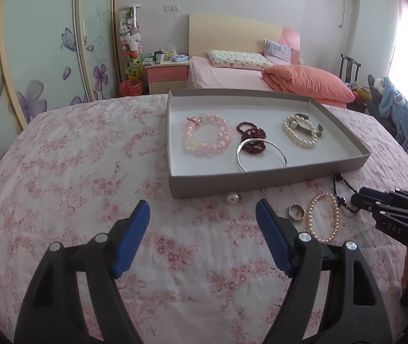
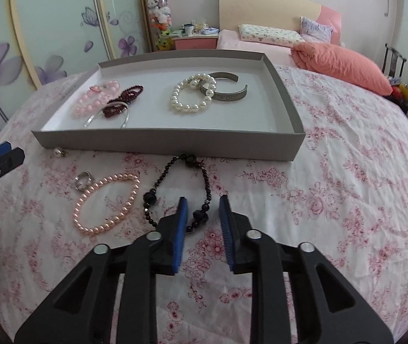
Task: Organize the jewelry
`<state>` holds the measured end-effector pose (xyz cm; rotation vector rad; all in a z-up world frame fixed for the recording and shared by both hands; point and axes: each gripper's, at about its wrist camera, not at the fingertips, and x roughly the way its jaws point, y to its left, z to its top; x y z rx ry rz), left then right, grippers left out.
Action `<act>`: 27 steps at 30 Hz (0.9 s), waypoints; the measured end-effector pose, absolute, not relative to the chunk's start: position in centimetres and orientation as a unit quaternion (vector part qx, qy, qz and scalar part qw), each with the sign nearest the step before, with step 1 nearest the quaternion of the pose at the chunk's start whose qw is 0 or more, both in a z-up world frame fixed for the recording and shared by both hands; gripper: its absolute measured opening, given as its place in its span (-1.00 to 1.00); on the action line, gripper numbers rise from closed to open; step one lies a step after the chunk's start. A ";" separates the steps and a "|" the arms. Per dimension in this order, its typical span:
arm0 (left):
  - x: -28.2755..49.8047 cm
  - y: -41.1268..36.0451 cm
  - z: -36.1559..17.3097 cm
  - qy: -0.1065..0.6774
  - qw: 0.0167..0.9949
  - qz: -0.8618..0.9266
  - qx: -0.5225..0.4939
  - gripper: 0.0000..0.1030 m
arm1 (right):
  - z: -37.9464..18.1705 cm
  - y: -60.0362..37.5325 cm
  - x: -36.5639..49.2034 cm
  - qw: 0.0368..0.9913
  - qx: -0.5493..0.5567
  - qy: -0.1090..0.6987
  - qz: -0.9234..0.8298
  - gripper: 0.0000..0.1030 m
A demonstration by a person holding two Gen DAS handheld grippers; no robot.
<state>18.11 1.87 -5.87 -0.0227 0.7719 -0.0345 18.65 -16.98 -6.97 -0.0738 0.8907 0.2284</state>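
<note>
A grey tray (image 1: 261, 179) (image 2: 163, 143) on the floral cloth holds a pink bead bracelet (image 1: 207, 134), a dark red bead bracelet (image 1: 251, 134), a silver bangle (image 1: 261, 154), a white pearl bracelet (image 2: 192, 94) and a metal cuff (image 2: 227, 89). On the cloth in front of it lie a black bead necklace (image 2: 181, 189), a pink pearl bracelet (image 2: 106, 203), a ring (image 2: 83, 185) and a pearl earring (image 1: 233, 198). My right gripper (image 2: 202, 209) is open, its fingers astride the near end of the black necklace. My left gripper (image 1: 202, 212) is open and empty, just short of the earring.
The tray stands on a round table with a pink floral cloth (image 1: 75, 172). Behind are a bed (image 1: 247, 74) with an orange quilt, a nightstand (image 1: 165, 76) and a flowered wardrobe (image 1: 31, 57). A chair with clothes (image 1: 390, 106) stands at the right.
</note>
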 end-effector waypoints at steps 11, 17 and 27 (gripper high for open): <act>19.9 -0.4 -7.4 0.413 0.911 -0.007 0.005 0.37 | -7.1 -19.4 19.3 0.903 -0.045 0.425 0.052 -0.77; 21.9 -0.7 -8.3 0.435 0.900 0.019 -0.024 0.10 | -7.1 -19.4 19.4 0.903 -0.048 0.425 0.052 -0.76; 23.6 -1.6 -9.0 0.444 0.893 0.058 -0.043 -0.24 | -7.1 -19.9 19.6 0.902 -0.028 0.427 0.061 -0.76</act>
